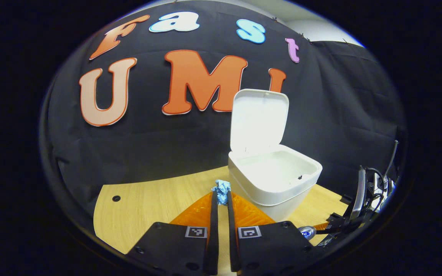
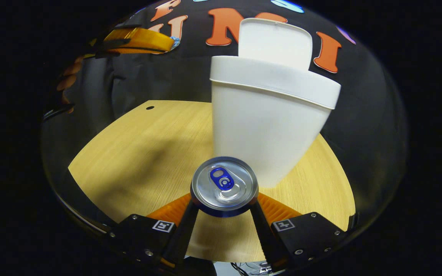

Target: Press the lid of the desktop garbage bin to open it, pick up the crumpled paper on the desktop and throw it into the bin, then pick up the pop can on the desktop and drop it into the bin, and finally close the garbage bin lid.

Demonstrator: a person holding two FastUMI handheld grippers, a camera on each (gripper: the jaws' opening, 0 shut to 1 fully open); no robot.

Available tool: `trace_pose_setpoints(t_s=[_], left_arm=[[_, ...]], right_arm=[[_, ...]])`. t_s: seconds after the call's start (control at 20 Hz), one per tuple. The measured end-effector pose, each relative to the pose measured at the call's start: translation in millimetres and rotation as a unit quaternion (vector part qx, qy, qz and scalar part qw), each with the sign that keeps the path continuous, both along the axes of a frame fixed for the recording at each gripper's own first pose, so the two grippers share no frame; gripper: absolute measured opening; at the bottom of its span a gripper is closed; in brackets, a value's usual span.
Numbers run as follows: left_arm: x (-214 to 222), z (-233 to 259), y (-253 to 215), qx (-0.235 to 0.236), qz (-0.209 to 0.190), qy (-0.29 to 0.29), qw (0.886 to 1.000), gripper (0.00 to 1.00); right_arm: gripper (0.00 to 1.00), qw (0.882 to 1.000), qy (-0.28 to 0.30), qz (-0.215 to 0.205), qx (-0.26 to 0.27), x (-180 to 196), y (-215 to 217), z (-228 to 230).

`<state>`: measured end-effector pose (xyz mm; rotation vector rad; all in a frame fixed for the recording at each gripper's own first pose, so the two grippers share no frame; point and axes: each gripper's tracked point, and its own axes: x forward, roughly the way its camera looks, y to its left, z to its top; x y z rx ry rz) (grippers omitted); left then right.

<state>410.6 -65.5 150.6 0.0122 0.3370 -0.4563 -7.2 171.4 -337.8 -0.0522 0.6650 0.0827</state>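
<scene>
The white bin (image 1: 278, 184) stands on the wooden table with its lid (image 1: 258, 119) tipped up and open. My left gripper (image 1: 221, 193) is shut on the blue crumpled paper (image 1: 221, 187), held above the table just left of the bin's rim. In the right gripper view the pop can (image 2: 224, 186) shows its silver top and blue tab. My right gripper (image 2: 224, 205) is shut on the can, one finger pressing each side, directly in front of the bin (image 2: 271, 115). The left gripper (image 2: 140, 40) hangs high at the upper left.
The wooden table (image 2: 136, 153) spreads to the left of the bin, with a small hole (image 2: 150, 107) near its far edge. A hand (image 2: 67, 80) holds the left gripper. The right gripper (image 1: 359, 199) and the can top (image 1: 307, 232) sit low at the right.
</scene>
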Motion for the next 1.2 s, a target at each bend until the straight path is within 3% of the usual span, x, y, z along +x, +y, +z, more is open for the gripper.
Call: trace_pose_setpoints(t_s=[0.65, 0.8, 0.85, 0.9, 1.2], left_arm=[[6, 28, -83, -0.015, -0.069, -0.031, 0.997, 0.15], [7, 22, -94, -0.017, -0.073, -0.024, 0.997, 0.15], [6, 20, -98, -0.020, -0.075, -0.019, 0.997, 0.15], [7, 17, -100, -0.021, -0.076, -0.014, 0.997, 0.15], [10, 4, -111, -0.015, -0.082, -0.001, 0.997, 0.15]], right_arm=[[0.78, 0.998, 0.012, -0.060, 0.006, 6, 0, 8], [0.78, 0.997, 0.015, -0.075, 0.007, 7, -1, 0], [0.74, 0.997, 0.016, -0.079, 0.008, 9, -1, 0], [0.78, 0.996, 0.016, -0.084, 0.007, 8, -1, -2], [0.78, 0.995, 0.020, -0.101, 0.006, 10, 0, -5]])
